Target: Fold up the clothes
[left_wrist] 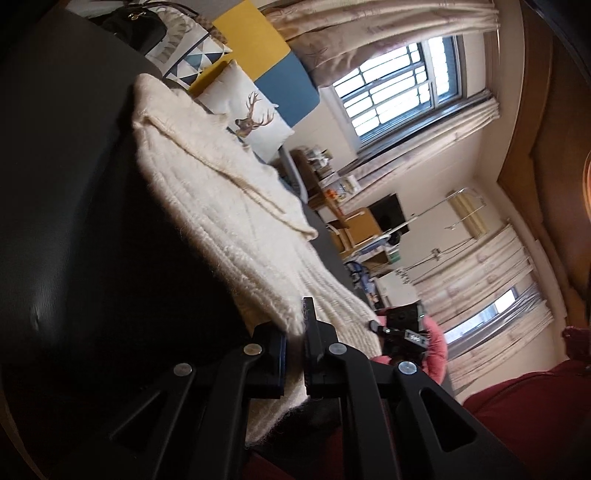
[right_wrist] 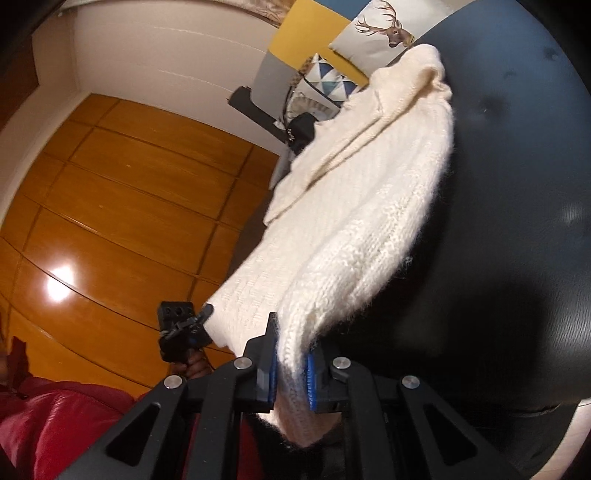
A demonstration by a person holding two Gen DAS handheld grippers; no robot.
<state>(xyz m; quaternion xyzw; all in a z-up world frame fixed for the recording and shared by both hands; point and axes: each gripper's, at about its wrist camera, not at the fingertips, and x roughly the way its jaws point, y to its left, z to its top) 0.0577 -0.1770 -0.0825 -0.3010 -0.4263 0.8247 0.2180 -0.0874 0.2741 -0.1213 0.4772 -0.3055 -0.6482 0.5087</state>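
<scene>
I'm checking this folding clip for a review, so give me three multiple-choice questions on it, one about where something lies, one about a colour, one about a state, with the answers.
1. Where does the far end of the sweater lie?
A. On the dark surface
B. On the wood floor
C. Over a chair back

2. What colour is the sweater?
A. Grey
B. Cream
C. Navy

3. How is the right gripper?
A. Open, clear of the sweater
B. Shut on nothing
C. Shut on the sweater

Answers:
1 A, the knit stretches from the grippers away across the dark surface toward the deer pillow.
2 B, it is cream in both views.
3 C, its blue pads pinch a fold of the knit; the left gripper likewise holds the near edge.
</scene>
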